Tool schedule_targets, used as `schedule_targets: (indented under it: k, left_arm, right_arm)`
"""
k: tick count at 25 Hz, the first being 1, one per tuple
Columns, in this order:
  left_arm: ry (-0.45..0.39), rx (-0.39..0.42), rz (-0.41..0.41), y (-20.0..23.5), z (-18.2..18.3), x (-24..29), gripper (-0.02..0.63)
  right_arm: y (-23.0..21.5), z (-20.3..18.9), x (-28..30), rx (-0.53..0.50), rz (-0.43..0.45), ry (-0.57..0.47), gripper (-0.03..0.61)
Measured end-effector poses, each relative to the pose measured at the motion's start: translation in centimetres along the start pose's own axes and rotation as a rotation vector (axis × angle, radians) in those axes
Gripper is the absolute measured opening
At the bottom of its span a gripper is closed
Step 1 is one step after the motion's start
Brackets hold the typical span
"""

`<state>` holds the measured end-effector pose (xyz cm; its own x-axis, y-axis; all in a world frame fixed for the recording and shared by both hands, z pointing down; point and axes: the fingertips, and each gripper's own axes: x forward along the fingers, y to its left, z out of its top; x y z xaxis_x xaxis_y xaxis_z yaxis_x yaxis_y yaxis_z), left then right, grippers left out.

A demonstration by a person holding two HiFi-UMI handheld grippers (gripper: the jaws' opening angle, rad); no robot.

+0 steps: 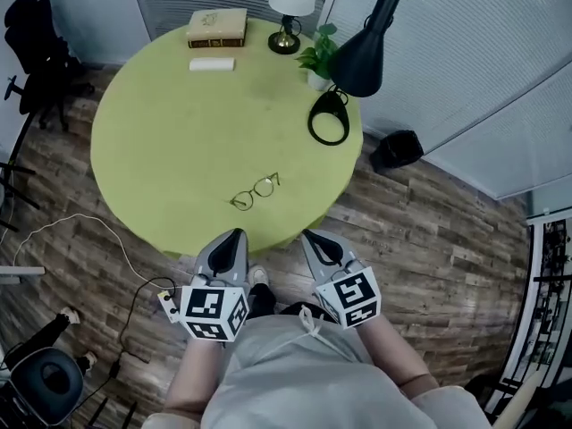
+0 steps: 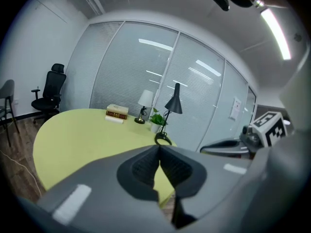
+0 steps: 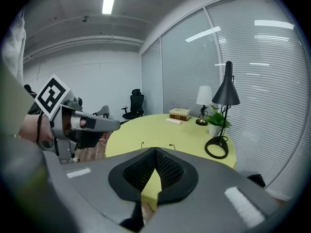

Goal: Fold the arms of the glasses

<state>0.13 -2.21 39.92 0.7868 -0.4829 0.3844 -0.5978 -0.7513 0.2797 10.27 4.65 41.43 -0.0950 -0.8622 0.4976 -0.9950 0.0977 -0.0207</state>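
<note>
Glasses [image 1: 255, 191], thin gold wire frame, arms spread open, lying on round yellow-green desk [image 1: 179, 123] close to desk's near edge. Left hand-held gripper [image 1: 234, 236], grey, clenched on nothing at that near edge; right hand-held gripper [image 1: 309, 236] likewise clenched, empty, alongside, both apart from glasses.

Ceiling light [image 2: 274, 25] glares brightly; edges bend, corners darken.
</note>
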Motion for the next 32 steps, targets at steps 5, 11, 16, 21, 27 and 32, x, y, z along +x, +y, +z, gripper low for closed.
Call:
schedule_targets:
  k: [5,11,16,21,27,32]
  left_arm:
    - [0.004,0.004,0.052,2.6,1.8,3.1,0.006]
    - [0.041,0.021,0.193,6.5,-0.3,5.0,0.006]
    - [0.045,-0.114,0.319,8.8,-0.8,5.9,0.006]
    - [0.067,-0.166,0.41,10.1,-1.8,7.9,0.006]
    - [0.113,-0.243,0.507,11.2,-5.0,8.6,0.006]
    - [0.11,-0.314,0.562,12.0,-7.1,8.8,0.006]
  right_arm:
    - [-3.6,1.9,4.4,0.013,0.01,0.018,-0.002]
    - [-5.9,0.3,9.6,-0.054,0.073,0.118,-0.001]
    - [-7.5,-0.8,12.7,-0.147,0.238,0.223,-0.001]
    - [-9.1,-2.6,16.2,-0.275,0.354,0.319,-0.001]
    - [-9.2,-5.3,19.3,-0.385,0.494,0.392,0.0]
    - [-8.7,-6.8,21.4,-0.548,0.591,0.44,0.071]
